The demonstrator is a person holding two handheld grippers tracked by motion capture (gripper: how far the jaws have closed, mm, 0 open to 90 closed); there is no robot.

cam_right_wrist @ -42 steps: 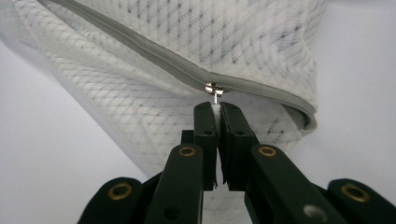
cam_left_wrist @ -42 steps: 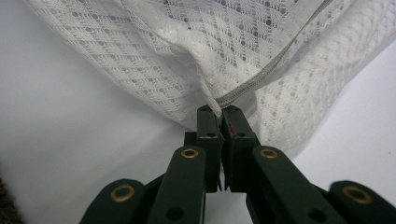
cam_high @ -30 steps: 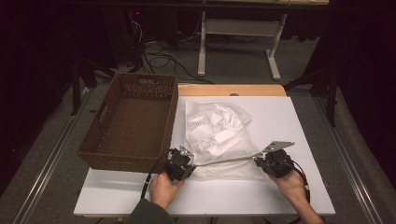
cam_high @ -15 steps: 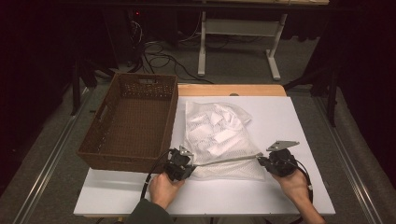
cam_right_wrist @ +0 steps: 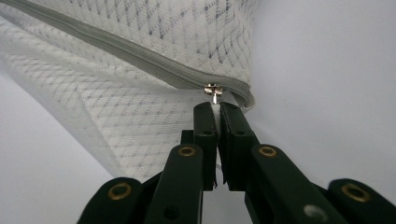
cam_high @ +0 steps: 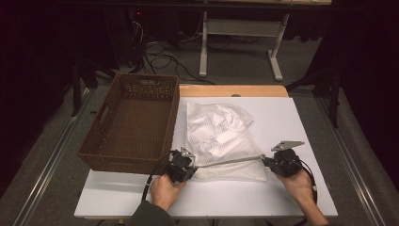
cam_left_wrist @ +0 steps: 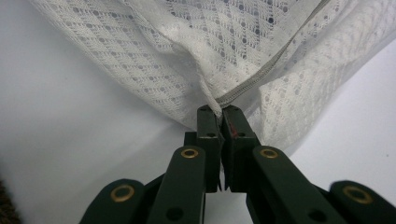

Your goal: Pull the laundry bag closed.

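Mesh bag lies on my worktop beside one basket; nothing has shifted since a second ago. My left tool pinches the bag's corner, my right tool pinches the zipper pull. The bag's white contents are blurred through the mesh.

One white mesh bag, one brown wicker basket at the left, one bench and two tools, left and right, are counted.
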